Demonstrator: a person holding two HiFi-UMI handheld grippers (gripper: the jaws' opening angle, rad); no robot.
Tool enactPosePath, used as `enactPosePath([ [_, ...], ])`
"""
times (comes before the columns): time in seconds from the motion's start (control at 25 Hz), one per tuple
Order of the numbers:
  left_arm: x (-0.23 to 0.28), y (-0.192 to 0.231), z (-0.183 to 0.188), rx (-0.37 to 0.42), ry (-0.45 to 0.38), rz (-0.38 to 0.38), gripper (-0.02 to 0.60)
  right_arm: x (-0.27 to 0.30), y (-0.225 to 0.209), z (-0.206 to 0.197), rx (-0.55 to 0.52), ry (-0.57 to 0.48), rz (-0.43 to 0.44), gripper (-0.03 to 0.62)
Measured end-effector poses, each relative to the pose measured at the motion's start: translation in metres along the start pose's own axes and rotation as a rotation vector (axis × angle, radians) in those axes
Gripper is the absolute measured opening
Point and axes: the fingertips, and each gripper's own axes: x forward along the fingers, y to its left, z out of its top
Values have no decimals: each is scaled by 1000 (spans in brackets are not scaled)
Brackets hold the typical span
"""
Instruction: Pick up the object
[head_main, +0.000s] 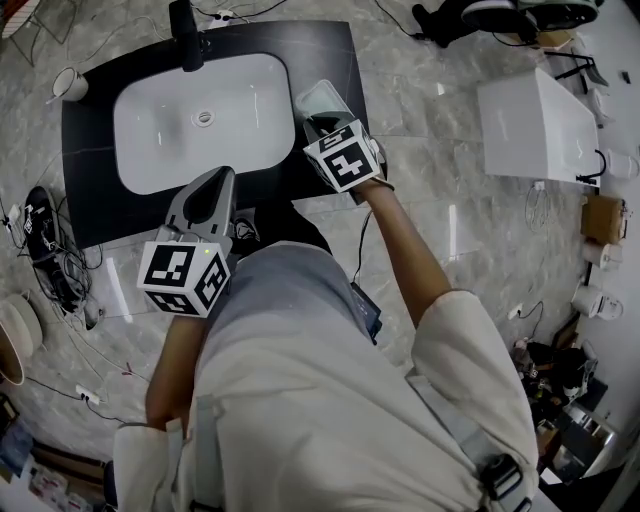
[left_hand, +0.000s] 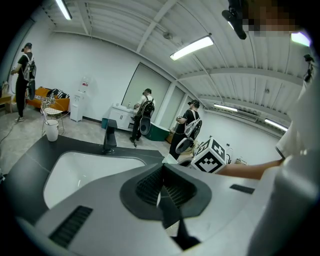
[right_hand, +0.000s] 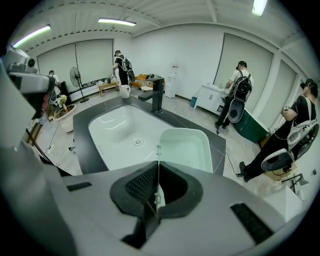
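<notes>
A pale green translucent container (head_main: 322, 98) sits over the black counter (head_main: 330, 45), just right of the white sink basin (head_main: 150, 150). My right gripper (head_main: 318, 124) is shut on its near rim. In the right gripper view the thin wall of the container (right_hand: 187, 148) runs straight into the closed pads of that gripper (right_hand: 158, 189). Whether the container's base touches the counter is not clear. My left gripper (head_main: 222, 176) hovers at the basin's front edge. In its own view the left gripper (left_hand: 161, 189) has its jaws together with nothing between them.
A black faucet (head_main: 186, 35) stands behind the basin, and a white cup (head_main: 68, 84) rests at the counter's far left corner. A white block (head_main: 535, 125) stands on the floor to the right. Cables and clutter lie along the left floor. Several people stand in the background.
</notes>
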Motion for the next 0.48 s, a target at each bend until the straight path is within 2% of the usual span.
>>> enactPosePath([
  [0.48,-9,0,-6,-36,-2,1,6,-37,21,-8,-13,-47,-4,15],
])
